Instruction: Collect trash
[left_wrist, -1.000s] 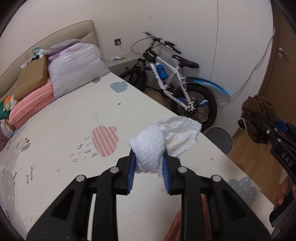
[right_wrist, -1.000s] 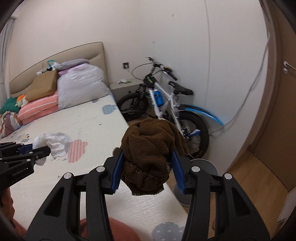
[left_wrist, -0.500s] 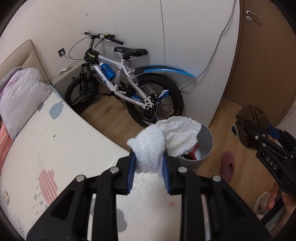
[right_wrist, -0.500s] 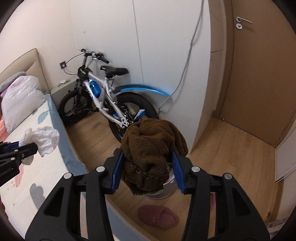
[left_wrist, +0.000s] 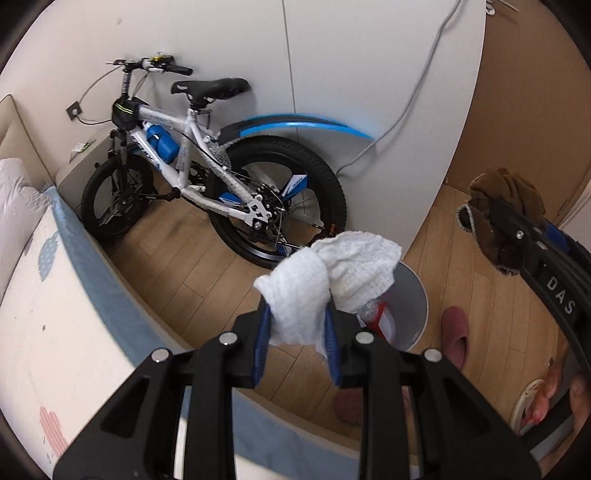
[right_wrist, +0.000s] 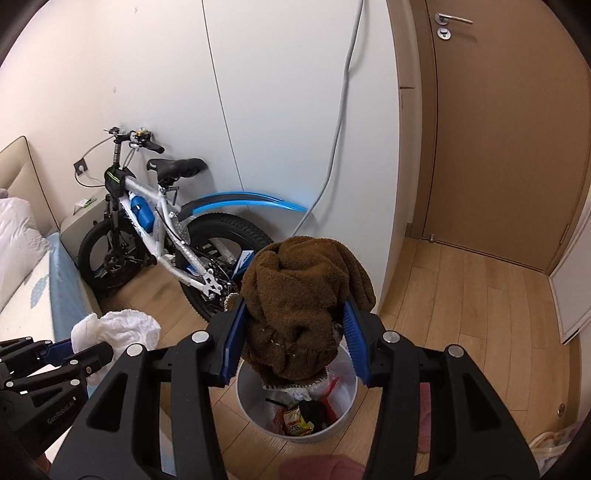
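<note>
My left gripper (left_wrist: 297, 325) is shut on a crumpled white cloth (left_wrist: 332, 273), held above and just left of a round grey trash bin (left_wrist: 417, 295). In the right wrist view that same white cloth (right_wrist: 118, 328) shows at the lower left. My right gripper (right_wrist: 291, 332) is shut on a bunched brown towel (right_wrist: 303, 291), which hangs directly over the open trash bin (right_wrist: 255, 402). Wrappers and other rubbish (right_wrist: 299, 417) lie inside the bin. The brown towel (left_wrist: 506, 210) also appears at the right of the left wrist view.
A white and blue bicycle (left_wrist: 199, 162) leans on the wall behind the bin. The bed's edge (left_wrist: 88, 258) runs along the left. A pink slipper (left_wrist: 454, 336) lies on the wooden floor beside the bin. A brown door (right_wrist: 498, 129) stands at the right.
Both grippers swung from over the bed to the right and down toward the floor, coming close to the trash bin. Each has kept hold of its cloth.
</note>
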